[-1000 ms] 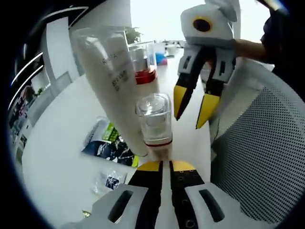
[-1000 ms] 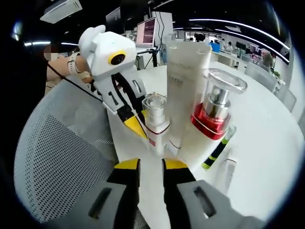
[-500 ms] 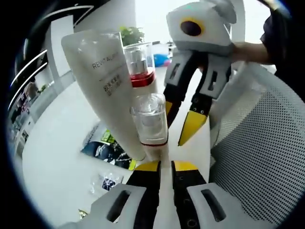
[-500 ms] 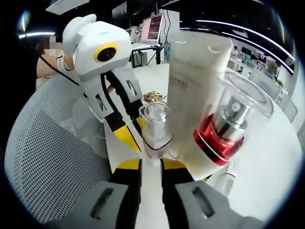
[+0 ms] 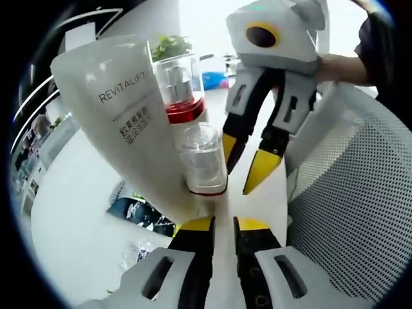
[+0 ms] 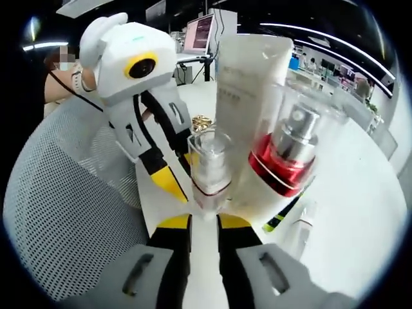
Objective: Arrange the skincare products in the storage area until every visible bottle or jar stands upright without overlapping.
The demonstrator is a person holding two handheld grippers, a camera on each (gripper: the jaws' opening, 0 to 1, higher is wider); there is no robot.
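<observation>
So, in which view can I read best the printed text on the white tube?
The left gripper view: the white tube faces the camera there and the word REVITALIFT is legible. In the right gripper view the white tube stands behind the red-collared pump bottle, and its print is too faint to read.

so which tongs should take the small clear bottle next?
Right, probably. The small clear bottle sits straight ahead of the open right tongs, near side free. In the left gripper view the white tube crowds it beside the left tongs.
</observation>
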